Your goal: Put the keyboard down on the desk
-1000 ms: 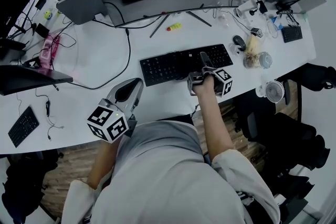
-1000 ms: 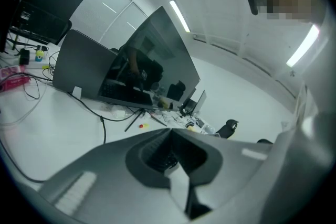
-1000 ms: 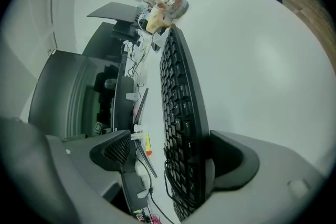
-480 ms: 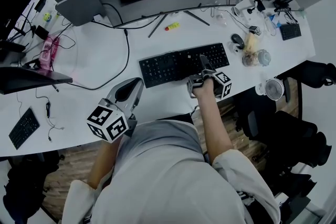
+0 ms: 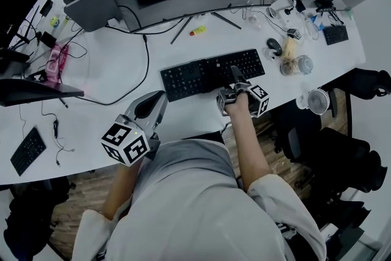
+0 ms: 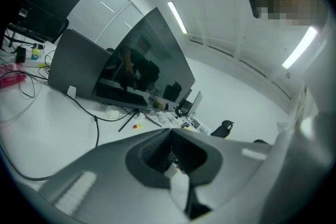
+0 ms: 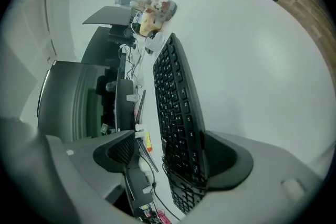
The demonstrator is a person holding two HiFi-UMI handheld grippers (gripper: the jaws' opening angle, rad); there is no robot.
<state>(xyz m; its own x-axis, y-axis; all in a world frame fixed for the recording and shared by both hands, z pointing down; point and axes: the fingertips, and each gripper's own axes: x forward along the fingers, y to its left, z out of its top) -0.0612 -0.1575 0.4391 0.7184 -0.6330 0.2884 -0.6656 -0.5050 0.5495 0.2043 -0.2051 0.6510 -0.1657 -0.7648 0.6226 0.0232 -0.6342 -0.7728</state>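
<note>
The right gripper's [image 5: 234, 72] fingers [image 7: 123, 150] are standing spread, having just been closing. Between them the keyboard [image 5: 189, 76] is lying on the worktop [image 5: 104, 70]. The left gripper's [image 5: 160, 98] fingers are pressing together, well apart from it.

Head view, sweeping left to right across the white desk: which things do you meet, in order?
small black keyboard → pink object → full-size black keyboard → glass jar

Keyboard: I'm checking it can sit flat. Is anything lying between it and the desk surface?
Nothing visible. The keyboard sits over bare white desk; the mouse and yellow object lie clear of it.
</note>
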